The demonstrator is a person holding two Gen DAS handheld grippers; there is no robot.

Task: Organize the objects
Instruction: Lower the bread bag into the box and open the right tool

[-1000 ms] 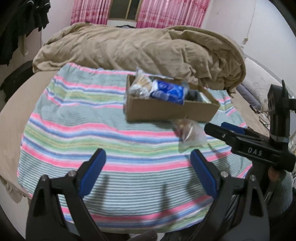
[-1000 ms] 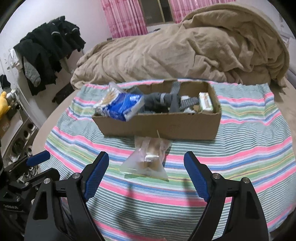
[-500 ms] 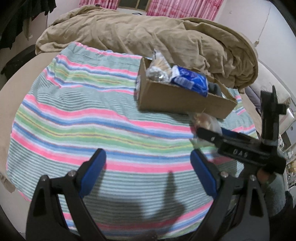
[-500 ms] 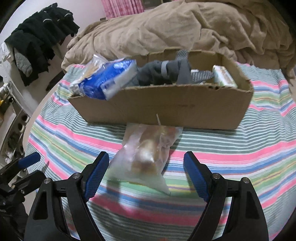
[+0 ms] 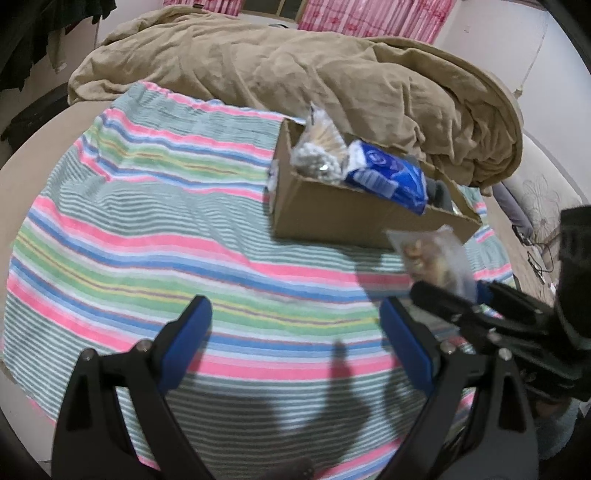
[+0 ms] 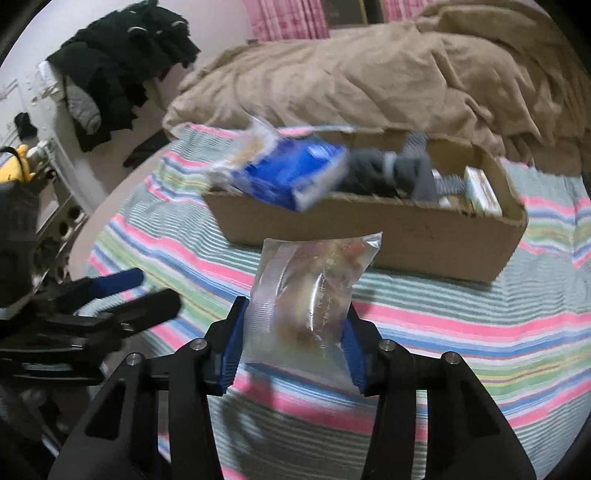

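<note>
My right gripper (image 6: 293, 345) is shut on a clear plastic bag of snacks (image 6: 314, 291) and holds it above the striped blanket (image 6: 461, 332), in front of the cardboard box (image 6: 369, 236). The bag (image 5: 436, 258) and the right gripper (image 5: 476, 314) also show at the right of the left wrist view. The box (image 5: 332, 218) holds a blue packet (image 5: 388, 177), a clear bag (image 5: 317, 147), grey socks (image 6: 388, 170) and a small carton (image 6: 480, 188). My left gripper (image 5: 295, 347) is open and empty over the blanket (image 5: 147, 240), left of the box.
A tan duvet (image 5: 332, 74) is heaped behind the box. Dark clothes (image 6: 122, 66) hang on the wall at the left. Pink curtains (image 5: 369, 18) are at the back. The bed's edge runs along the left.
My right gripper moved in over the snack bag, closed on it and lifted it off the blanket. My left gripper shifted left and tilted down; it stays open.
</note>
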